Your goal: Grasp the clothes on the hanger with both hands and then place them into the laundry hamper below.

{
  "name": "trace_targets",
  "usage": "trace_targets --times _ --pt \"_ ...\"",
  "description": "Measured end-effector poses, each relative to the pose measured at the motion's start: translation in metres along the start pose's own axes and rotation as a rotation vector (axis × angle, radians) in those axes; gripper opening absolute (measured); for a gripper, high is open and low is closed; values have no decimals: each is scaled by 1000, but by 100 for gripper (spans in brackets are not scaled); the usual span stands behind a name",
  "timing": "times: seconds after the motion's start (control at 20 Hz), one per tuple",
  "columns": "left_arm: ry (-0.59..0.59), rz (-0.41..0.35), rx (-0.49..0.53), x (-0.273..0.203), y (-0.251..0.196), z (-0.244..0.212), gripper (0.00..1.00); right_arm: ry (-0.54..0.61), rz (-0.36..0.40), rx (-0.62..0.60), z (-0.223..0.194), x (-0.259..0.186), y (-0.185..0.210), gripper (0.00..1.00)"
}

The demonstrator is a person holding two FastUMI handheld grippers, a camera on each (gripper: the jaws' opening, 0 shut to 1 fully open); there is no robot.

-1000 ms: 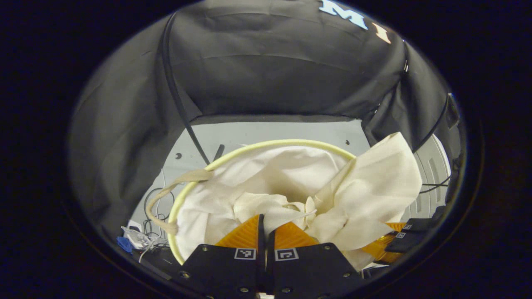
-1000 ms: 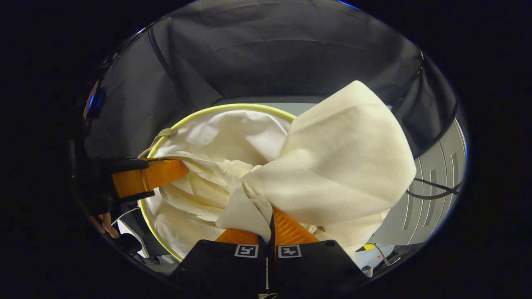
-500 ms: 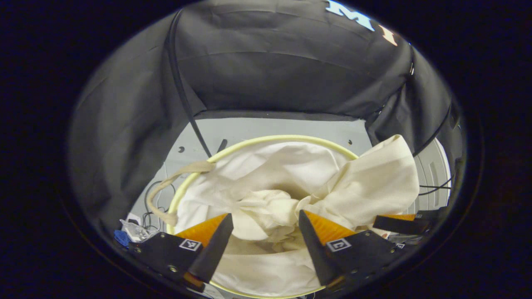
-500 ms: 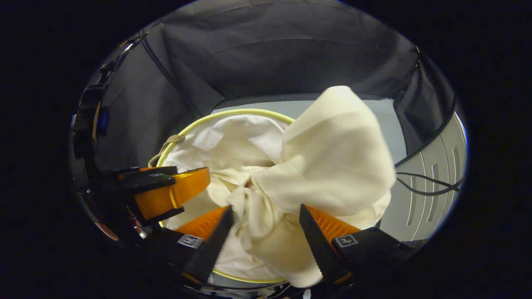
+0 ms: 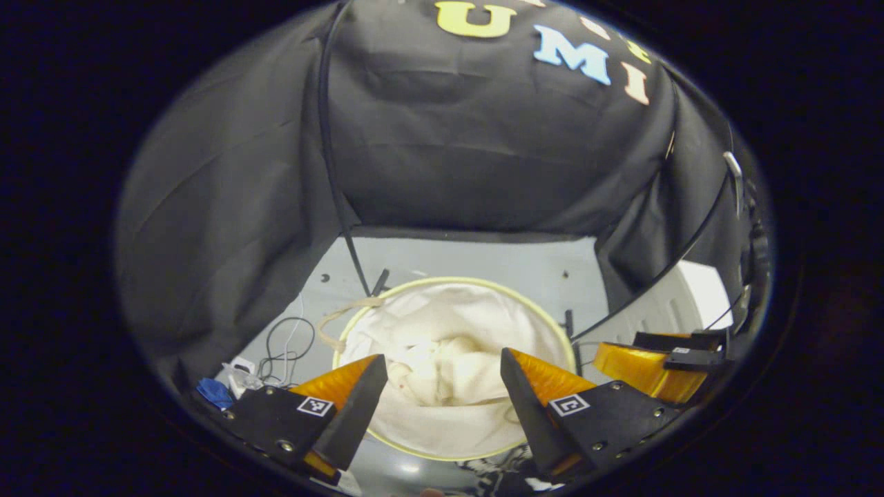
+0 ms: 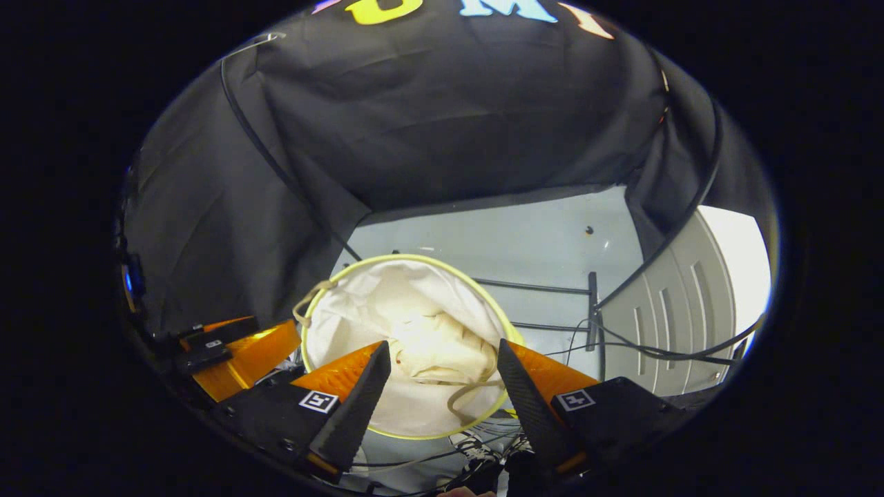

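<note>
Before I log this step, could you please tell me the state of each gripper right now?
Left gripper: jaws open, holding nothing, above the hamper.
Right gripper: jaws open, holding nothing; the clothes lie in the hamper.

Soft, matt, creased cream cloth clothes [image 5: 442,366] fill a cloth hamper [image 6: 324,331]; tongs' fingers [image 6: 532,397] look glossy orange plastic.

Laundry hamper [image 5: 563,331]: on the floor [image 5: 483,259], below and ahead of the left gripper [image 5: 442,386], between its spread fingers. Clothes [image 5: 449,366]: inside the hamper. Right gripper [image 5: 656,362]: off to the left gripper's right, beside the hamper. Cables [image 5: 283,342]: on the floor, left of the hamper.
</note>
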State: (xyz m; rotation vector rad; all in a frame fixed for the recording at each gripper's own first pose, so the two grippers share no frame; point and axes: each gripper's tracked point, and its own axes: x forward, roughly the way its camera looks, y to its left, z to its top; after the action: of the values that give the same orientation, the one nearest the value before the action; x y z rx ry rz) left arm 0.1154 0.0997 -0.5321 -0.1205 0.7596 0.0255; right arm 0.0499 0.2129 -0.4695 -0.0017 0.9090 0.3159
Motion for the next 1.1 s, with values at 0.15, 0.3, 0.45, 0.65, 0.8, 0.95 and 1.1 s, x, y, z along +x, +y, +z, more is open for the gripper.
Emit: trace_targets --times 0.15,0.3,0.45,0.65,0.8,0.95,1.1 --pt "-139 25 26 -66 -7 68 97 -95 -19 -22 38 -58 -14 98" --pt "-330 10 8 -146 -28 152 97 -203 -39 -67 79 -120 -33 98" --pt "-512 3 42 -226 -36 231 97 -354 -112 -73 121 -181 -61 99" --pt "-679 -30 32 -310 -52 294 96 -555 -138 -43 187 -266 -68 98" --pt "-785 -32 47 -376 -57 327 95 -696 -126 -52 224 -324 -65 98" --pt "-844 -34 81 -429 -61 353 95 -831 -153 -86 256 -379 -72 98" --pt "-843 -19 124 -461 -68 358 95 -960 -174 -106 279 -435 -71 98"
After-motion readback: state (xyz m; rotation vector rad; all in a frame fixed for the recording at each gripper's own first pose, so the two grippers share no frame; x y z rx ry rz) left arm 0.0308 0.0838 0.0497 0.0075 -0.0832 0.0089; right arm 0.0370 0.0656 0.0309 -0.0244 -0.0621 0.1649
